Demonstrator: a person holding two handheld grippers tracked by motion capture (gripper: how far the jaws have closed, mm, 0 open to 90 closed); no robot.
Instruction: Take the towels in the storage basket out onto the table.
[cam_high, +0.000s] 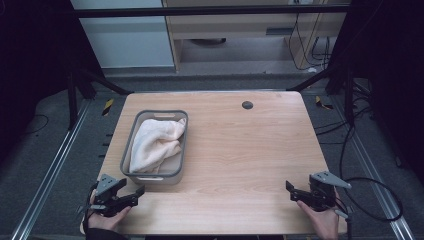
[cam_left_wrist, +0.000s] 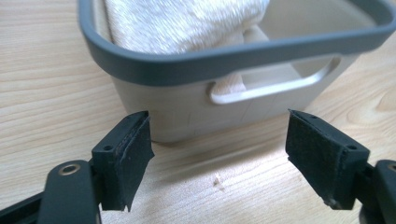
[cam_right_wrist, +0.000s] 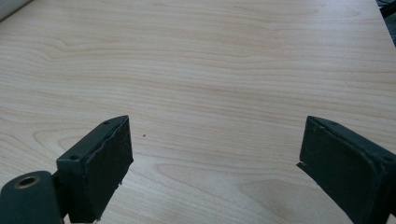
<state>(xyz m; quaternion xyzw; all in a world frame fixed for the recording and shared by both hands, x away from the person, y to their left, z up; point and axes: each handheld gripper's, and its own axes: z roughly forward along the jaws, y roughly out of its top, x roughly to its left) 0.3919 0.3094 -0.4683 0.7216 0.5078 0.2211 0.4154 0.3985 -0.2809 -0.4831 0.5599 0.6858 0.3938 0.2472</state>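
your left gripper (cam_high: 141, 190) stands wide and empty just beside the basket's (cam_high: 150, 175) near end; the towel (cam_high: 156, 141) runs lengthwise away. your right gripper (cam_high: 288, 186), also wide, stands well apart.

A pale cream towel (cam_high: 156, 141) lies in a light grey basket (cam_high: 128, 145) with a darker grey rim. The table (cam_high: 240, 150) is light wood grain; its small round spot (cam_high: 247, 105) looks dark, perhaps black.

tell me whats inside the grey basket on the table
A cream towel lies bunched inside the grey basket, spilling up to its rim. A bare strip of floor shows on one side; whatever lies beneath the towel is covered.
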